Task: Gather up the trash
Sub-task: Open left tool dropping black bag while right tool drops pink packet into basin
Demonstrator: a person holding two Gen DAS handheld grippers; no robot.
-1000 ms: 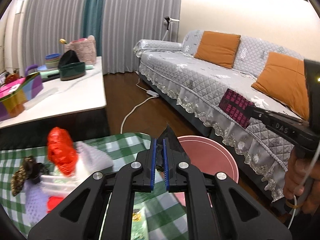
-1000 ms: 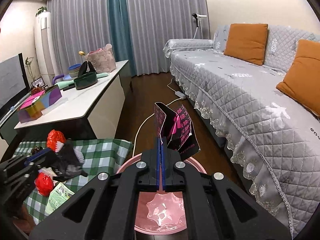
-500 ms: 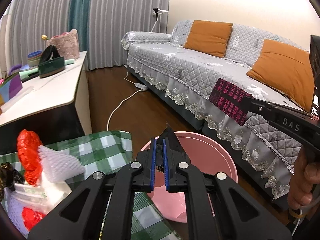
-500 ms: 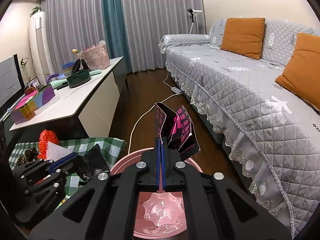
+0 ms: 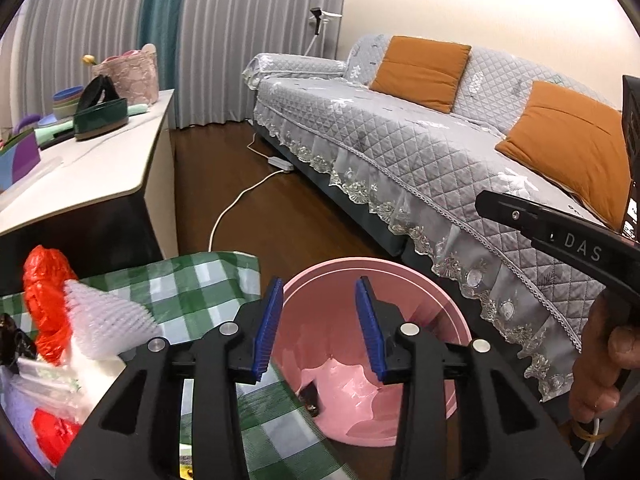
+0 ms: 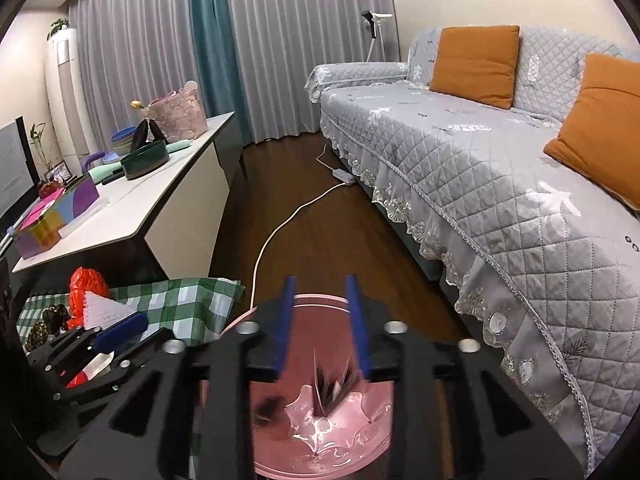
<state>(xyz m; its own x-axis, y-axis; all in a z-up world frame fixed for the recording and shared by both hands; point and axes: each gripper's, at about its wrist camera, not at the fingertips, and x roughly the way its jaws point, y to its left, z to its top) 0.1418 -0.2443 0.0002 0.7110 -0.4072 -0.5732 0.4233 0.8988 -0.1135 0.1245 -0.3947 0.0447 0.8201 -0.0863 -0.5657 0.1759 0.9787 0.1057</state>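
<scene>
trash (image 6: 334, 384) lies inside pink bin (image 5: 404, 276); both tools' jaws opening, empty.

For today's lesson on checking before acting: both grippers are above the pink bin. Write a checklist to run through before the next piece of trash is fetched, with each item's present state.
1. Left gripper free of trash: ok, jaws opening, nothing between them.
2. Right gripper free of trash: ok, jaws opening, nothing between them.
3. Dropped pieces inside the pink bin: ok, a dark scrap and a blurred dark and pink wrapper are inside.
4. Trash left on the green checked cloth: not ok, red bag and white foam net remain.
5. Bin upright: ok.
</scene>
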